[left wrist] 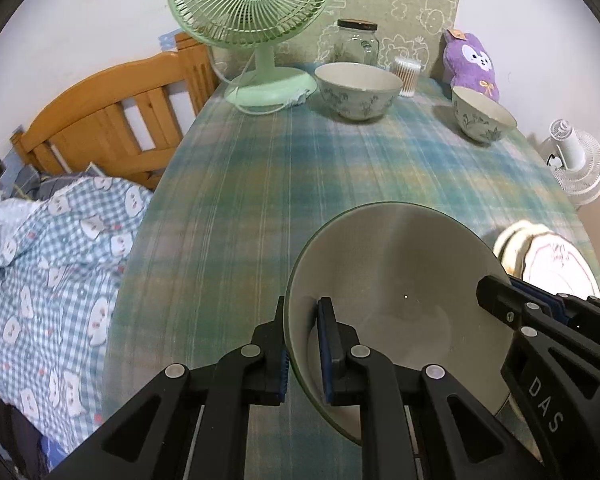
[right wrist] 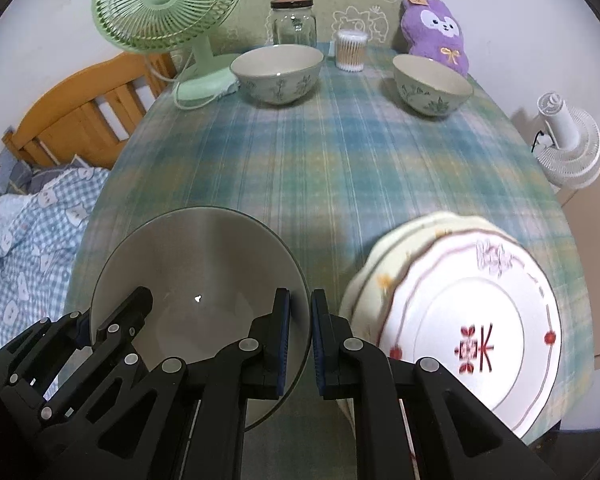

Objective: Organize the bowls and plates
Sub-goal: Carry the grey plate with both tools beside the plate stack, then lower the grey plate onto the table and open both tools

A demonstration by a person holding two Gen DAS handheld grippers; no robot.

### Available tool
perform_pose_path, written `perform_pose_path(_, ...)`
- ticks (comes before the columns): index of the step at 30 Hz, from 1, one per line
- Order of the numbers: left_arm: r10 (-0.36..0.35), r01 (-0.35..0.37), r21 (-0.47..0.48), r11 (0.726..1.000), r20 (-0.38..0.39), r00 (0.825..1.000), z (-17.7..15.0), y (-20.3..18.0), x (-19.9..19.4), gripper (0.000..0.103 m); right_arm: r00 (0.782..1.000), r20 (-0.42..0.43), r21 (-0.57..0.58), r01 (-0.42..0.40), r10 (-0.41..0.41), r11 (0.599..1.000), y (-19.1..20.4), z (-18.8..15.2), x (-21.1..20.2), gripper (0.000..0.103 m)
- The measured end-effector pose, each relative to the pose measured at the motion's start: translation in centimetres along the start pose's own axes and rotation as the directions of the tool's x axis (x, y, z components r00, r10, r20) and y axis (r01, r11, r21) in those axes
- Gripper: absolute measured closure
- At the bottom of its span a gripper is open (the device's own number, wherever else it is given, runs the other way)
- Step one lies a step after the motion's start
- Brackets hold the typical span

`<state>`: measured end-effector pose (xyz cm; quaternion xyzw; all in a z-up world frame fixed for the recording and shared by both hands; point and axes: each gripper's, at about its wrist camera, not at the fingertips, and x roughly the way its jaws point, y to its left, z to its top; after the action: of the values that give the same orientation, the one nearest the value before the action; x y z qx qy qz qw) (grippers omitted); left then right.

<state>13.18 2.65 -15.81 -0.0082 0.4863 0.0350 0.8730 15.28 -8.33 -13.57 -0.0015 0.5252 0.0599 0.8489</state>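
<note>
- Large bowl (left wrist: 400,280): glazed ceramic, plain grey-cream, smooth, with a slight sheen.
- Patterned bowls, left (right wrist: 278,74) and right (right wrist: 432,84): glazed ceramic, leaf print outside, smooth pale inside.
- Stacked plates (right wrist: 468,320): glossy white ceramic with red and pink decoration and scalloped rims.
- Tablecloth (right wrist: 320,160): woven cloth, blue-green plaid, matt.
- Grippers, left (left wrist: 304,344) and right (right wrist: 300,340): matt black plastic, ribbed blue pads, round silvery metal pins.
- Desk fan (left wrist: 252,8): pale green plastic, smooth.
- Jar (right wrist: 294,22): clear glass, dark lid.
- Plush toy (right wrist: 440,32): fuzzy purple fabric.
- Headboard (left wrist: 112,120): varnished orange wood.
- Bedding (left wrist: 60,260): checked printed cloth.
</note>
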Motion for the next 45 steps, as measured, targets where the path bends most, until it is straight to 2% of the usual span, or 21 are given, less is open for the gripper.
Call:
perform_pose_path(7, 0.051, -0.051, 0.010, 0.999, 0.005, 0.999, -1.8, -0.9, 0.2, 0.091, 1.000, 0.015, -0.037, 0.006, -0.006, 0.999, 0.0, -1.9, 0.3, 0.090)
perform_pose_path(11, 0.056, -0.056, -0.023, 0.998, -0.005, 0.998, -1.8, -0.5, 0.0, 0.088, 1.000, 0.004, -0.018, -0.022, 0.022, 1.000, -0.4, -1.9, 0.1, 0.090)
perform_pose_path(12, 0.061, -0.061, -0.027, 0.998, 0.002, 0.998, -1.7, -0.5, -0.2, 0.085, 0.999, 0.008, -0.018, -0.041, 0.041, 0.999, -0.4, -1.9, 0.0, 0.090)
perform_pose_path(14, 0.087, -0.086, -0.025, 0.996, 0.036, 0.996, -1.6, -0.5, -0.9, 0.069, 0.998, 0.047, -0.050, -0.036, 0.038, 0.998, -0.2, -1.7, -0.7, 0.089)
perform_pose_path(16, 0.094, -0.093, -0.024, 0.995, 0.049, 0.994, -1.3, -0.5, -1.4, 0.064, 0.997, 0.072, -0.088, -0.022, 0.028, 0.996, 0.2, -1.3, -1.4, 0.089)
perform_pose_path(18, 0.093, -0.091, -0.030, 0.995, 0.054, 0.994, -1.1, -0.4, -1.8, 0.059, 0.997, 0.063, -0.101, -0.042, 0.048, 0.994, 0.3, -0.9, -1.8, 0.088)
perform_pose_path(20, 0.098, -0.096, -0.036, 0.995, 0.058, 0.993, -0.8, -0.3, -2.5, 0.049, 0.996, 0.064, -0.101, -0.051, 0.058, 0.994, 0.2, -0.5, -2.4, 0.085)
perform_pose_path(22, 0.111, -0.108, -0.047, 0.993, 0.073, 0.991, -0.5, -0.2, -3.3, 0.048, 0.996, 0.076, -0.097, -0.048, 0.055, 0.994, -0.2, -0.2, -3.2, 0.069)
perform_pose_path(23, 0.115, -0.111, -0.053, 0.992, 0.077, 0.990, -0.3, -0.1, -3.7, 0.048, 0.995, 0.082, -0.094, -0.042, 0.050, 0.995, -0.4, -0.1, -3.5, 0.065)
perform_pose_path(25, 0.111, -0.106, -0.068, 0.992, 0.081, 0.991, 0.0, 0.1, -4.3, 0.047, 0.995, 0.097, -0.087, -0.022, 0.031, 0.996, -0.9, 0.3, -4.3, 0.047)
perform_pose_path(26, 0.106, -0.099, -0.084, 0.992, 0.089, 0.990, 0.2, 0.3, -4.8, 0.044, 0.995, 0.102, -0.086, -0.013, 0.022, 0.996, -1.1, 0.4, -4.6, 0.045)
perform_pose_path(31, 0.141, -0.131, -0.078, 0.988, 0.155, 0.978, 2.1, 0.5, -7.1, 0.026, 0.994, 0.103, -0.083, -0.020, 0.029, 0.996, -1.6, 1.1, -6.1, 0.042)
perform_pose_path(36, 0.096, -0.087, -0.056, 0.995, 0.183, 0.978, 4.1, 1.1, -7.9, 0.020, 0.992, 0.125, -0.041, -0.031, 0.036, 0.999, -1.9, 3.0, -7.7, 0.042)
perform_pose_path(39, 0.043, -0.037, -0.036, 0.999, 0.201, 0.979, 5.6, 1.4, -7.9, 0.018, 0.989, 0.143, -0.005, -0.027, 0.027, 1.000, -2.2, 4.0, -8.6, 0.039)
perform_pose_path(42, 0.064, -0.062, -0.013, 0.998, 0.225, 0.972, 6.9, 1.4, -8.1, 0.011, 0.982, 0.189, 0.018, 0.017, -0.020, 1.000, -2.3, 5.2, -9.5, 0.031)
perform_pose_path(45, 0.038, -0.039, -0.003, 0.999, 0.240, 0.970, 8.1, 1.7, -8.4, 0.010, 0.977, 0.212, 0.049, 0.029, -0.038, 0.998, -2.4, 6.1, -10.1, 0.029)
